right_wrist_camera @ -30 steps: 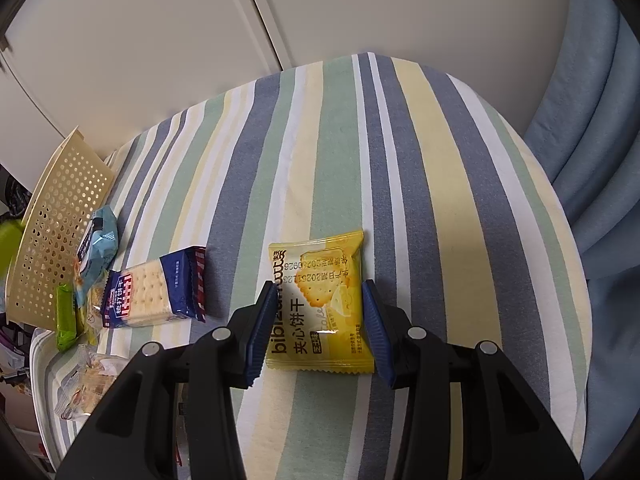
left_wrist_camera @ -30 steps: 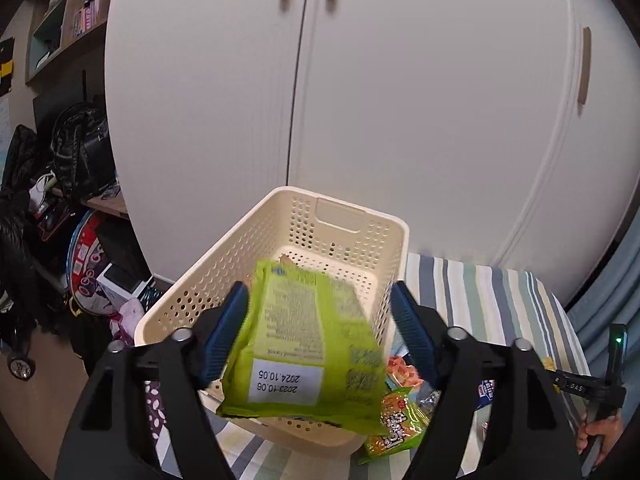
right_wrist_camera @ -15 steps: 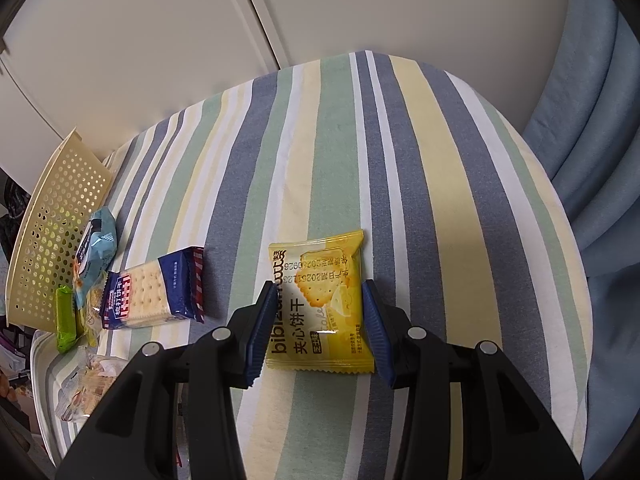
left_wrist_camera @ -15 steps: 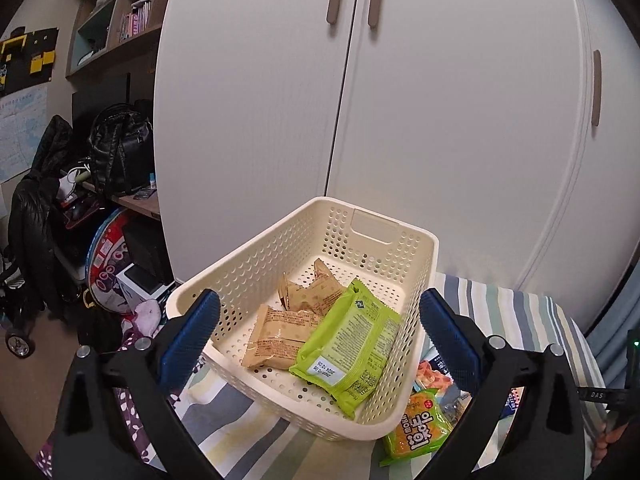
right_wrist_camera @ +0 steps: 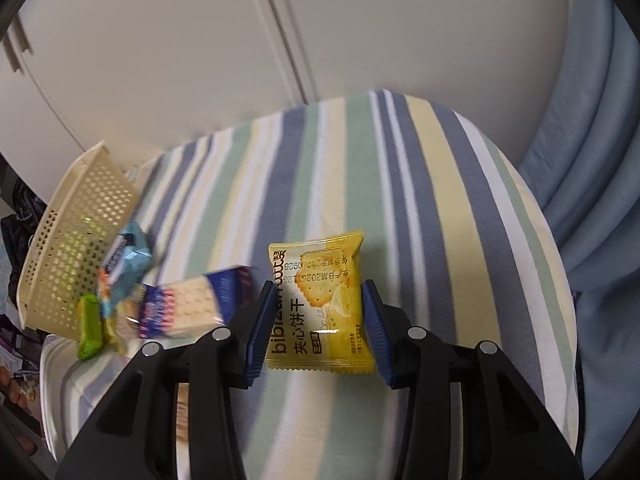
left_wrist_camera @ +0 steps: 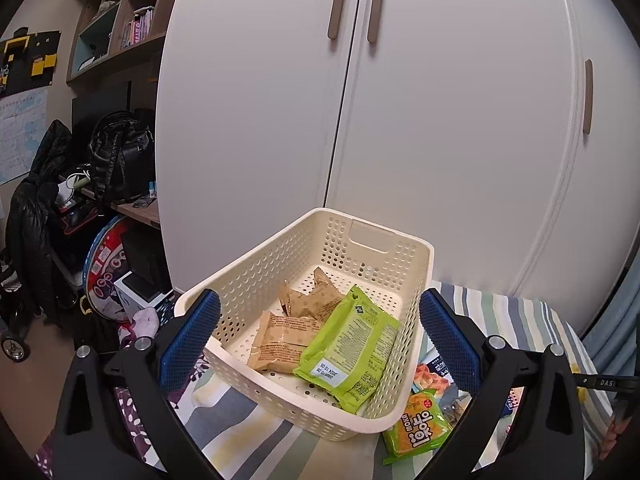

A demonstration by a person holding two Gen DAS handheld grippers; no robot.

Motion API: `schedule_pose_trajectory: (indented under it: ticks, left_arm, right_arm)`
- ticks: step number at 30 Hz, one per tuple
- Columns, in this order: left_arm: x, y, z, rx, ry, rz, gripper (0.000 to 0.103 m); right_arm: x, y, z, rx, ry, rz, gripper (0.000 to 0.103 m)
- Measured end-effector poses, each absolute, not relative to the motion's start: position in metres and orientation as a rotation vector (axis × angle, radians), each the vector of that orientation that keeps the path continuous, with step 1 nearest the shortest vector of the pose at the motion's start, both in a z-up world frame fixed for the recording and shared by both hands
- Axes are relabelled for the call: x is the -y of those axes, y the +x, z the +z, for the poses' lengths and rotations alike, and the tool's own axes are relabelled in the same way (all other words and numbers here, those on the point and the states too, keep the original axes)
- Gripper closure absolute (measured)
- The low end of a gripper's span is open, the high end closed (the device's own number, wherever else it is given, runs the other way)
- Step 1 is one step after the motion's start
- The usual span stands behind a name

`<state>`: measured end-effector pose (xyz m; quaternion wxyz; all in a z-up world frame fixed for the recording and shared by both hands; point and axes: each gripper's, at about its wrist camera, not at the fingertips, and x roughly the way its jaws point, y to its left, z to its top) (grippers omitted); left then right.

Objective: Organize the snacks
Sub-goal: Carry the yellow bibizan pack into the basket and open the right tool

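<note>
The left claw (left_wrist_camera: 318, 332) is released, its blue-padded fingers (left_wrist_camera: 191, 334) spread wide and holding nothing, positioned above the near end of the cream perforated basket (left_wrist_camera: 362, 236). The basket rests on the striped cloth (right_wrist_camera: 400, 168) that covers the worktop, close to the white cabinet doors (left_wrist_camera: 440, 100). Inside the basket, a green snack packet (left_wrist_camera: 350, 346) lies flat with its date label facing up, leaning against the right wall and partly overlapping two brown wrapped snacks (left_wrist_camera: 282, 334) on the basket floor. Outside the basket, just beside its near right corner, a green-and-orange packet (left_wrist_camera: 420, 424) lies on the cloth, with further packets behind it mostly hidden by the right finger. In the right wrist view, the right claw (right_wrist_camera: 316, 328) brackets a yellow cracker packet (right_wrist_camera: 320, 300), one pad at each side edge; the packet appears to be gripped, though contact on the right edge cannot be confirmed from this angle. To the left of it, a blue-and-white cracker pack (right_wrist_camera: 192, 308), a light-blue packet (right_wrist_camera: 128, 256) and a small green packet (right_wrist_camera: 90, 330) lie between the claw and the basket (right_wrist_camera: 76, 240); this area is motion-blurred. A blue curtain (right_wrist_camera: 592, 140) hangs at the right edge of the cloth.
</note>
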<state>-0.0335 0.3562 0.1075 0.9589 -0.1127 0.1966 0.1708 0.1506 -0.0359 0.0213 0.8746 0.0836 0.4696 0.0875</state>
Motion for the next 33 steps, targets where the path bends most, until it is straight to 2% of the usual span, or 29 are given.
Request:
schedule_pose_trajectory:
  ticks: [8,13,21,26,28,33]
  left_arm:
    - [-0.368,-0.036,0.108,-0.398,-0.248,0.375,0.002]
    - [-0.385,-0.040,0.108,-0.390,-0.271,0.435,0.002]
    - [-0.406,-0.045,0.107,-0.389,-0.306,0.489,0.002]
    - [-0.416,-0.048,0.106,-0.385,-0.355,0.500,0.002]
    - [-0.420,-0.048,0.105,-0.386,-0.367,0.504,0.002]
    - [-0.424,-0.048,0.103,-0.394,-0.390,0.491,0.002]
  right_arm:
    - [-0.064,0.146,0.088,-0.862,0.135,0.390,0.059]
    - [-0.141,0.143,0.110,-0.834,0.109,0.537,0.059]
    - [-0.237,0.151,0.123,-0.830,0.078,0.657,0.059]
    - [-0.266,0.158,0.114,-0.853,0.099,0.673,0.058]
    - [-0.268,0.160,0.110,-0.860,0.103,0.666,0.053]
    - [-0.265,0.158,0.102,-0.864,0.076,0.624,0.052]
